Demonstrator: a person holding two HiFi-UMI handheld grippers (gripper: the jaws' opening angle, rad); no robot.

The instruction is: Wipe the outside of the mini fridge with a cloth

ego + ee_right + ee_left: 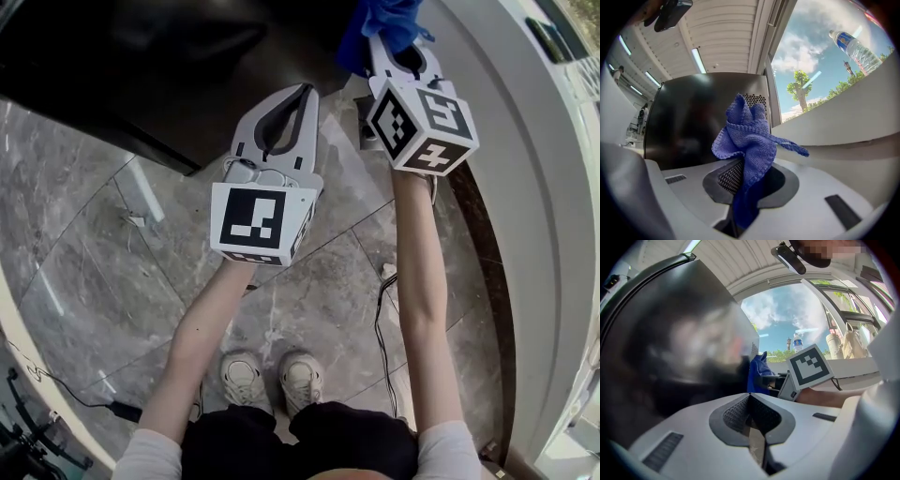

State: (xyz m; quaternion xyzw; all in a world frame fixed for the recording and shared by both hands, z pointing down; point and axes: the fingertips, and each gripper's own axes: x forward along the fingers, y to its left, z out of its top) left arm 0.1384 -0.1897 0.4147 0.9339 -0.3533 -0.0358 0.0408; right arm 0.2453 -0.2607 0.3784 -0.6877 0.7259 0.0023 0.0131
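Your right gripper [745,185] pinches the blue knit cloth [749,133] by a bunched fold, up near the black mini fridge [693,117]; it's soft, light & floppy, so I'd grip a thick wad w/ plenty left free. Left gripper [751,413] is pressed together, empty. Right gripper view shows the fridge's vent grille [757,99] behind the cloth; head view doesn't.

Perhaps a lobby: marble floor [94,234], curved window ledge [525,141], slatted ceiling [726,28].

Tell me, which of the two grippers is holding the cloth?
The right gripper: the blue cloth is pinched between its jaws. The left gripper is shut on nothing.
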